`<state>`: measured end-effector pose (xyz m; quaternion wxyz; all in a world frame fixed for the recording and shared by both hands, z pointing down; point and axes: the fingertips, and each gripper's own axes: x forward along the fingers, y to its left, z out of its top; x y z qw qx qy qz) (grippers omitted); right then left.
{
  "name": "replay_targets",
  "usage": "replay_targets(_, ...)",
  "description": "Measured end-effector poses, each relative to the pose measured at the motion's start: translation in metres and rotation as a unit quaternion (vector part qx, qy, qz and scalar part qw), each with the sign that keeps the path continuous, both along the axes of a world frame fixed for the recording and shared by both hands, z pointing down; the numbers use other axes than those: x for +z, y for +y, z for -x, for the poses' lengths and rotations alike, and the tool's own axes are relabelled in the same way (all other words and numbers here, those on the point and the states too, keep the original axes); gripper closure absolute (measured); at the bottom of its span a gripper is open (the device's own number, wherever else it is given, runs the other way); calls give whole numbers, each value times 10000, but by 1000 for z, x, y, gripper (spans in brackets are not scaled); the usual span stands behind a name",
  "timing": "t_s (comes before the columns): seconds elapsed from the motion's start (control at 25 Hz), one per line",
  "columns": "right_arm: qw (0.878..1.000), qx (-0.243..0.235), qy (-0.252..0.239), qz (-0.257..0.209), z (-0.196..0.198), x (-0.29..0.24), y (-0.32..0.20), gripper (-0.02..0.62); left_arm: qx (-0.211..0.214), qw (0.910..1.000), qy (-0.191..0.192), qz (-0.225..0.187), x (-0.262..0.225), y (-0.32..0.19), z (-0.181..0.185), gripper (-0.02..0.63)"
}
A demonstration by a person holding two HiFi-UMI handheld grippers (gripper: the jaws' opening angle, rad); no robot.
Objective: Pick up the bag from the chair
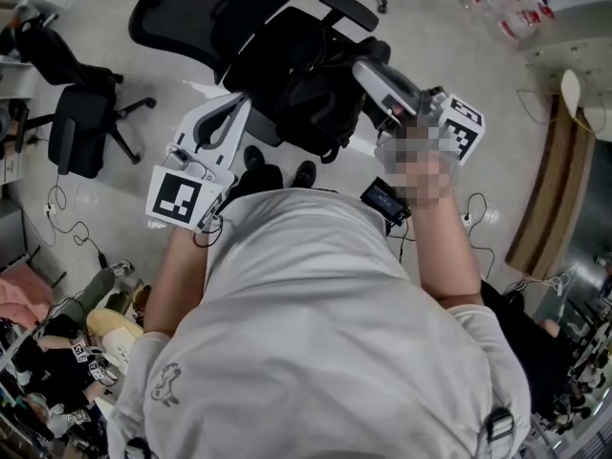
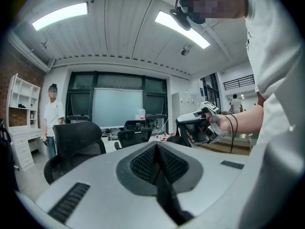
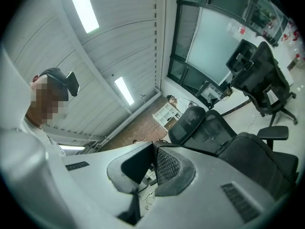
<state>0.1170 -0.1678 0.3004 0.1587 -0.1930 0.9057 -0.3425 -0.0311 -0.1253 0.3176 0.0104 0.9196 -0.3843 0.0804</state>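
Note:
A black bag lies slumped on the seat of a black office chair right in front of me. My left gripper hovers at the bag's left edge, its ribbed pads pressed together with nothing between them. My right gripper is above the bag's right side, also shut and empty, with its pads meeting. In the left gripper view the right gripper shows in a hand out ahead. Neither gripper view shows the bag.
A second black chair stands at the left, another chair back behind the bag. Cables and clutter lie on the floor at left. A wooden bench runs along the right. A person stands far off by white shelves.

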Motion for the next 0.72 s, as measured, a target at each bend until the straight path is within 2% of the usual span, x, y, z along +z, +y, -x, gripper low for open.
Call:
replay_targets(0.32,9991,412,77,-49,-16,-8,36,561,387,9992,27,-140,-12,17,-2,594)
replay_targets(0.72,9961,865,183,-47,-4,-11,101,561,897,9958,28,-175,-20,69,20,594)
